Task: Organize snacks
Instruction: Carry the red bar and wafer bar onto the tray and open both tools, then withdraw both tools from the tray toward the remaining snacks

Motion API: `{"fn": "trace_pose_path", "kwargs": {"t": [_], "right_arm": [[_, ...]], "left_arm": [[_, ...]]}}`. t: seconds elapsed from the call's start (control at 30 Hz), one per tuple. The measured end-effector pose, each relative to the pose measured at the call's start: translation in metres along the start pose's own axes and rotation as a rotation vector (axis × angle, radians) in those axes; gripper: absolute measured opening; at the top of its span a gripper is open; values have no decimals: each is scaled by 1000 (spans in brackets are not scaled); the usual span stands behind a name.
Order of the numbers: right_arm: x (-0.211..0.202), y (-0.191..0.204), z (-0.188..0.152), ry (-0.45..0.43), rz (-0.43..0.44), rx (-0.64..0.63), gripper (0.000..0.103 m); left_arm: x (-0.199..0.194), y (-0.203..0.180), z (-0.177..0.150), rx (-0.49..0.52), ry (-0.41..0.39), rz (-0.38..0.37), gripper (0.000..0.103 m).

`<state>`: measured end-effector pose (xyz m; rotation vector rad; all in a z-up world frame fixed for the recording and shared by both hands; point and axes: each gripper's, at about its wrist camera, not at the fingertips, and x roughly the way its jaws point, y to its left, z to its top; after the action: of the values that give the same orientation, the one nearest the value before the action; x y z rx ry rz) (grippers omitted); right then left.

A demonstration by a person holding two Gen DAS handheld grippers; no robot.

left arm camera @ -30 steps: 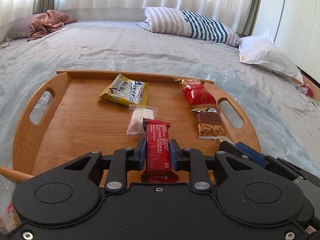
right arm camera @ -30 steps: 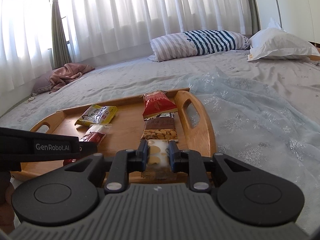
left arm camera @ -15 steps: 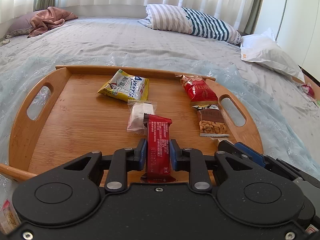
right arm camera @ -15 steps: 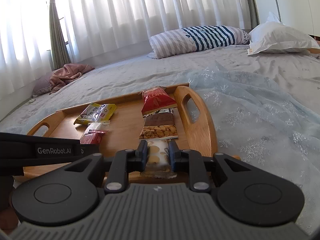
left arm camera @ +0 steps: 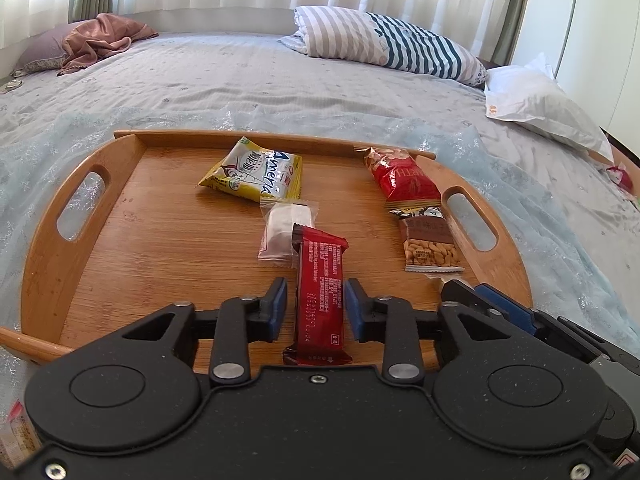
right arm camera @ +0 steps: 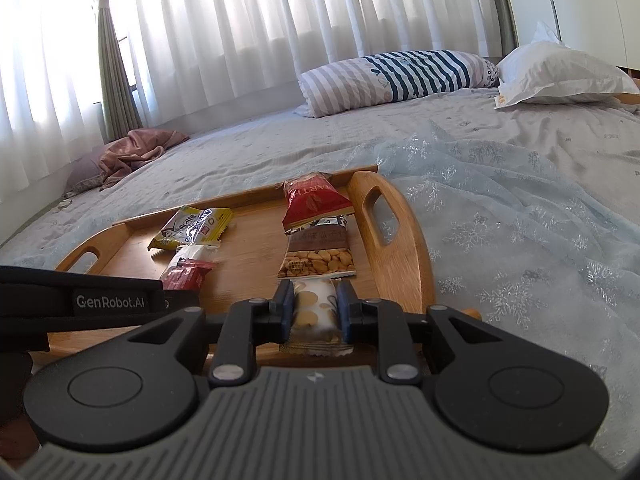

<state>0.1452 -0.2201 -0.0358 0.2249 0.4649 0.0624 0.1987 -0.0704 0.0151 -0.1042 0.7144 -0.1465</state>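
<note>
Risking dragging the long red foil snack bar [left arm camera: 320, 292] lying loose on wooden tray [left arm camera: 52, 236] between parted left gripper [left arm camera: 315, 304] when backing out, right gripper [right arm camera: 314, 307] clamping white spotted snack packet [right arm camera: 314, 312] above tray's near edge.

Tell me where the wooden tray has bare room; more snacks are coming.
The wooden tray is bare on its left half, between the left handle slot and the yellow snack packet. It is crowded down the middle, at the clear-wrapped white snack and red bar, and along the right handle.
</note>
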Motion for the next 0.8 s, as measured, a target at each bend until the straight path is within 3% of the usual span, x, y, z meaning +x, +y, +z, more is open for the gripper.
{"fn": "trace_pose_path", "kwargs": {"t": [0.03,0.1,0.33,0.5,0.8], "right_arm": [[0,0,0,2,0,2,44],[1,-1,0,4,6,7,48],[-3,-3,0,-8,18,19,60],[-9,-10,0,-30,35,56,68],[-31,-6,-3,-45,42,25,73]], "left_arm": [[-1,0,0,2,-4,3,39],[-3,1,1,10,-8,9,46],[-12,5,2,9,-18,30,60],[-25,10,0,17,-34,25,78],[-54,9,-12,78,-80,24,85]]}}
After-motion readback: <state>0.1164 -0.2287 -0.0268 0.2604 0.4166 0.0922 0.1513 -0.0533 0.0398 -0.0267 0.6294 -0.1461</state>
